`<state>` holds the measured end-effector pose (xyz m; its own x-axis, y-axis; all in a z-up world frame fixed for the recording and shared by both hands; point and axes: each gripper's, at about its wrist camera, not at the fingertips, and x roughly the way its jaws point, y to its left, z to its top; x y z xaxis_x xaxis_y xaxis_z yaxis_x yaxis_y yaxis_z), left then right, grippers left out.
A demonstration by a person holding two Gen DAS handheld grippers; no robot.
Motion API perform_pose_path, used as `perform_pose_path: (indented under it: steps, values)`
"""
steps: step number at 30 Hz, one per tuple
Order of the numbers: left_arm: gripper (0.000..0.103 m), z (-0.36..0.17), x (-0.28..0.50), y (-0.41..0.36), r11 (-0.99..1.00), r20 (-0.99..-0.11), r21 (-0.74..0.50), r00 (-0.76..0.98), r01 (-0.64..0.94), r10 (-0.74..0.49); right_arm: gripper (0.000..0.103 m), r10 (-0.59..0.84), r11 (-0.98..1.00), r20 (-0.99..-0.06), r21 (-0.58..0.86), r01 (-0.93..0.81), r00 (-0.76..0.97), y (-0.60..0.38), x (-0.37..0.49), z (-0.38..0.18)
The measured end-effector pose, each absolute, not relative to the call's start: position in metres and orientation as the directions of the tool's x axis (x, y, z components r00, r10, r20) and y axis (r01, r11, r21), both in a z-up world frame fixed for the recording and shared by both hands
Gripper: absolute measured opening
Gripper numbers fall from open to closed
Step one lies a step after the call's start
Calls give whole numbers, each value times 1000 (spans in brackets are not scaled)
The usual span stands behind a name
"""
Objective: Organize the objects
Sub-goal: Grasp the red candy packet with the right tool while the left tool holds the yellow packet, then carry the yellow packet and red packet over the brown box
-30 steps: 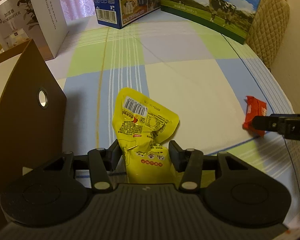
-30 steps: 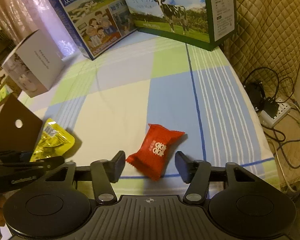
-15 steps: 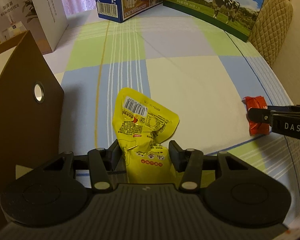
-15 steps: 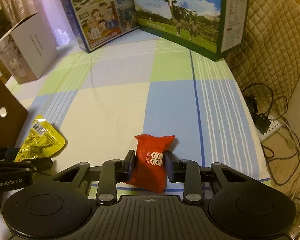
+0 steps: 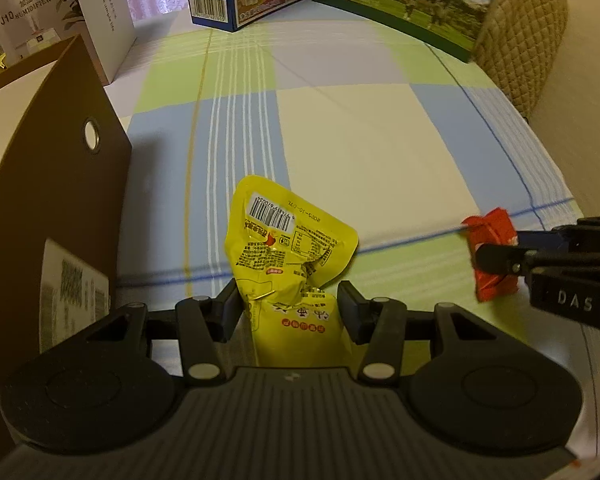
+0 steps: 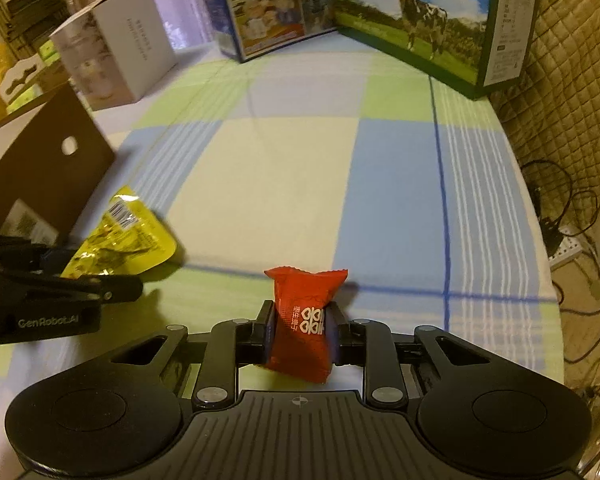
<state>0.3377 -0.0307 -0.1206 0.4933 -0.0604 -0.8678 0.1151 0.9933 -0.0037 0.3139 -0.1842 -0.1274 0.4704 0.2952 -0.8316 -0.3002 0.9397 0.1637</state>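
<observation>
Right gripper [image 6: 299,334] clenched on the red candy packet [image 6: 305,320], lower centre of frame; left gripper [image 5: 288,308] grips the yellow snack pouch [image 5: 288,248] — both apparently bound for the brown box [image 5: 56,200] at left.

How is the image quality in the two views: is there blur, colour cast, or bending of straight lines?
Left wrist view: warm yellowish cast; the blue line on the tablecloth bows from fisheye distortion; the label on the brown box is smeared. Right wrist view: the same warm cast; the yellow packet looks slightly blurred, while the red packet in the right gripper stays sharp.
</observation>
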Motion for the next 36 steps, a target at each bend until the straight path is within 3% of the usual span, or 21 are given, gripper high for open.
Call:
perform_pose_path:
  steps: [20, 36]
  values:
    - [46, -40, 241, -13, 987, -772, -88, 617, 137, -154, 22, 419, 896, -740, 244, -371, 526, -164, 223, -48]
    - [46, 12, 188, 96, 995, -705, -91, 703, 42, -94, 22, 552, 819, -661, 314, -481, 508, -59, 191, -8]
